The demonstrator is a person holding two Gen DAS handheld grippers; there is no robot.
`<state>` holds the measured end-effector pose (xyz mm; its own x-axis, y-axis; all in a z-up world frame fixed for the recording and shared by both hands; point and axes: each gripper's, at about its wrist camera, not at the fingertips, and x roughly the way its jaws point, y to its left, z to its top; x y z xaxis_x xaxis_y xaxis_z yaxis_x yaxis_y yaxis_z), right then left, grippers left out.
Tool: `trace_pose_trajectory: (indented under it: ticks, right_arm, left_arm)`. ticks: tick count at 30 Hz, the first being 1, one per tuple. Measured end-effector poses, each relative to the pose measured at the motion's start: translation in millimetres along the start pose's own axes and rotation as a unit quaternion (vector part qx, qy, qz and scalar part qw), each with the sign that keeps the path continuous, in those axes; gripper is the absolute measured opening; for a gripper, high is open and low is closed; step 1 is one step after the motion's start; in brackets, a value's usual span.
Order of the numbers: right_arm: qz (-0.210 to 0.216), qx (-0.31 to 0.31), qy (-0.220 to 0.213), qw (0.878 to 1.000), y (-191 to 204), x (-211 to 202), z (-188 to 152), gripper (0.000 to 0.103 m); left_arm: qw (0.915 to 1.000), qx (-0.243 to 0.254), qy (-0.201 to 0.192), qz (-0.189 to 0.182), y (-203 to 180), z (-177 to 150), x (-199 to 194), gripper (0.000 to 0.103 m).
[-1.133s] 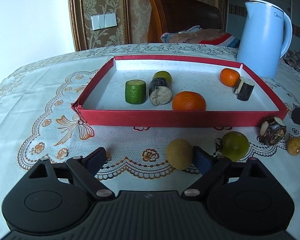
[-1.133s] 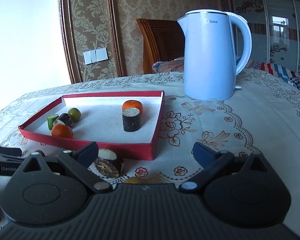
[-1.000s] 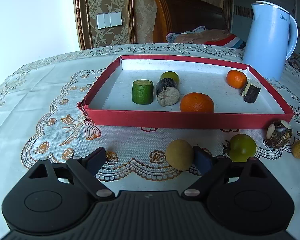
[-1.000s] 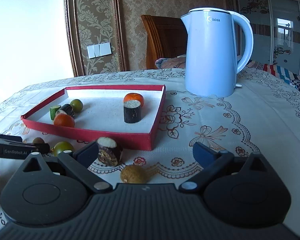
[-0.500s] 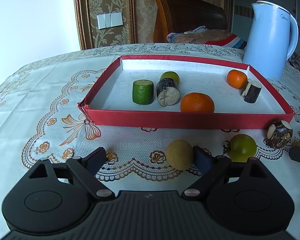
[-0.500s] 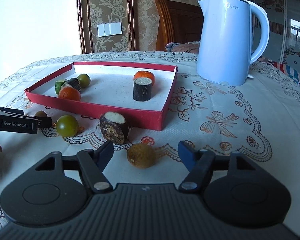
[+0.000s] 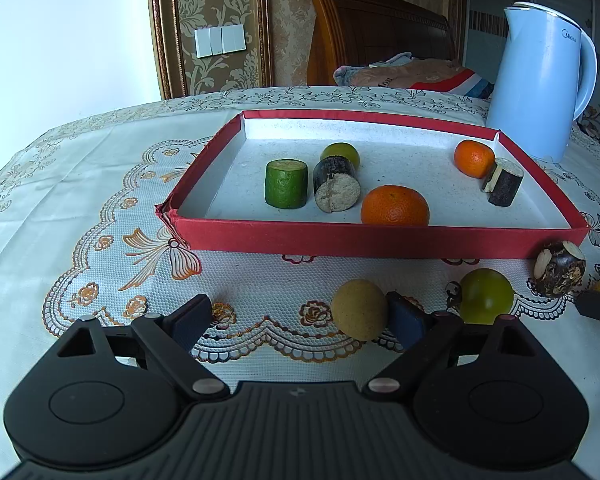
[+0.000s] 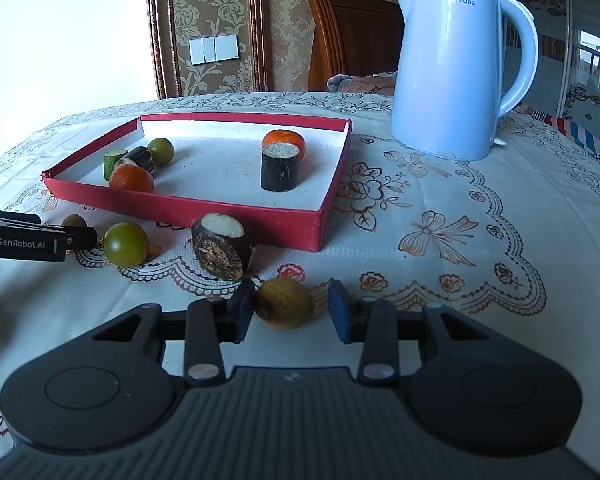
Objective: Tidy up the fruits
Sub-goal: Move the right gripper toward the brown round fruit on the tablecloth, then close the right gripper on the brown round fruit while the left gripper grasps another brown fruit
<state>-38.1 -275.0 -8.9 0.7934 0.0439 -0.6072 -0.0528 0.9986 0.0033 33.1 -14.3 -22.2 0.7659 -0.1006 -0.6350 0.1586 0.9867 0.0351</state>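
While the left gripper (image 7: pixel 296 320) waits with its jaws spread wide and nothing pinched, a tan round fruit (image 7: pixel 359 309) rests on the tablecloth (image 7: pixel 60 184) just inside its right finger, touching or nearly touching the pad. A green round fruit (image 7: pixel 486 296) and a dark, mottled cut piece (image 7: pixel 559 269) lie further right, outside the red tray (image 7: pixel 340 240). That tray holds a green cut cylinder (image 7: pixel 286 184), a dark cut piece lying on its side (image 7: pixel 336 190) with a green fruit behind it, a large orange (image 7: pixel 395 205), a smaller orange (image 7: pixel 474 158) and a second dark cylinder (image 7: pixel 502 181). A blue kettle (image 7: pixel 540 92) stands behind the tray.

From the right wrist, the step in hand appears to be a pick-up: the right gripper (image 8: pixel 290 312) is closing around a small brownish-yellow fruit (image 8: pixel 285 303). The left pad seems to meet it, while a gap shows at the right pad, so the grasp is not yet complete. Next, I judge, the jaws must finish clamping gently, then lift the fruit over the tray's near wall (image 8: pixel 220 210) and set it on bare floor between the two clusters.
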Motion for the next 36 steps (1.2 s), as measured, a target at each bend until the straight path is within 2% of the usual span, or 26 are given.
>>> trace_pose_trajectory:
  ticks: [2,10,14,18,21,23,30,36]
  right_arm:
    - [0.001,-0.001,-0.002,1.0,0.4,-0.7,0.1,0.029]
    - [-0.003,0.003,-0.006,1.0,-0.3,-1.7,0.4,0.029]
    - [-0.005,0.004,-0.009,1.0,-1.1,-2.7,0.3,0.029]
    - [-0.004,0.004,-0.009,1.0,-1.1,-2.7,0.1,0.029]
    - [-0.003,0.003,-0.011,1.0,-0.6,-2.3,-0.3,0.029]
    - [-0.003,0.004,-0.011,1.0,-1.1,-2.2,-0.3,0.029]
    - [-0.004,0.0,-0.015,1.0,0.3,-4.0,-0.5,0.029]
    - [-0.012,0.003,-0.04,0.999,0.3,-12.8,-0.1,0.029]
  left_arm:
    - [1.0,-0.001,0.0,0.0,0.0,0.0,0.0,0.093]
    - [0.9999,0.015,-0.007,-0.004,-5.0,-0.6,-3.6,0.092]
    - [0.9994,0.031,-0.01,-0.011,-11.7,-1.9,-6.3,0.08]
    - [0.9994,0.028,-0.008,-0.019,-11.5,-1.9,-6.0,0.075]
    - [0.9991,0.033,-0.012,-0.024,-13.2,-2.2,-7.4,0.064]
    - [0.9988,0.038,-0.017,-0.026,-14.8,-2.4,-8.8,0.04]
    - [0.9984,0.042,-0.024,-0.028,-16.2,-2.3,-11.1,0.029]
    - [0.9984,0.037,-0.034,-0.025,-13.3,-1.6,-14.8,0.028]
